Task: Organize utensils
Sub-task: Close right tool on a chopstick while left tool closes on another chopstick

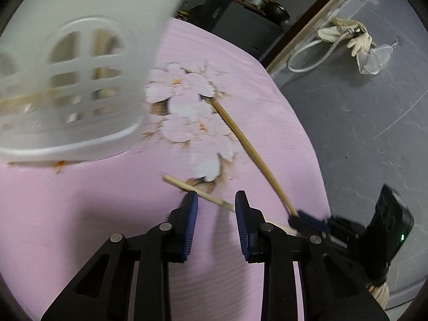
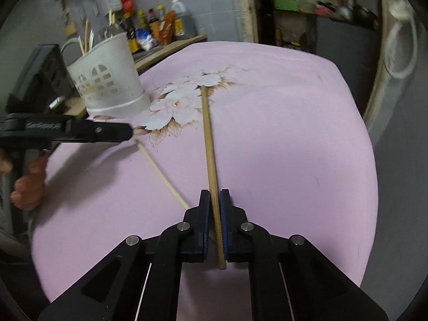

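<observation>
Two wooden chopsticks are on the pink flowered cloth. My right gripper is shut on the darker chopstick, which points away toward the flower print; it also shows in the left wrist view. My left gripper is open, its fingers on either side of the paler chopstick, which lies flat on the cloth. A white slotted utensil holder stands at the far left with several sticks in it, and looms blurred in the left wrist view.
The cloth-covered table drops off to a grey floor on the right. Sauce bottles stand on a shelf behind the holder. Gloves and a hose lie on the floor.
</observation>
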The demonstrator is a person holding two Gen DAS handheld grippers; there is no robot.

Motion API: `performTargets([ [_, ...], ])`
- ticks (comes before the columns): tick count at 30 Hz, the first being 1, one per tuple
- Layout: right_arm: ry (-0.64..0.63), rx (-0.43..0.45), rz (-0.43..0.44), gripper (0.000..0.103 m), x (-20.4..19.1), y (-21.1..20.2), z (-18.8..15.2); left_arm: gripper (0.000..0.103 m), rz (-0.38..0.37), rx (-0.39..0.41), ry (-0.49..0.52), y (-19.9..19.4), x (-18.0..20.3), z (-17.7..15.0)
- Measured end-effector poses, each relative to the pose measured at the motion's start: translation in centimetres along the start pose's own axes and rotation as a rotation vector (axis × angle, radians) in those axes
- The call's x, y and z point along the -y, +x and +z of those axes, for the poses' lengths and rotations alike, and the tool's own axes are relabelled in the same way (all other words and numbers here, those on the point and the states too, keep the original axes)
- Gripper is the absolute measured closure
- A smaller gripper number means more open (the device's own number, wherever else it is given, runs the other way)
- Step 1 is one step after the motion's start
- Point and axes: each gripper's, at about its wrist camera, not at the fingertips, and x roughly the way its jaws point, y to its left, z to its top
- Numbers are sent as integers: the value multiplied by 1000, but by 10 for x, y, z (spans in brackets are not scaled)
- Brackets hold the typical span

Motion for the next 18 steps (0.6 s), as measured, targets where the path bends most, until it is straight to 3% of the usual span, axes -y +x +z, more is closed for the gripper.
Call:
performTargets([
  [9,77,33,-73,99,-11,-37,-35,79,2,-78,27,28,13,18],
  [18,89,71,-206,99,5,-44,-34,83,46,-76,6,50,23,32],
])
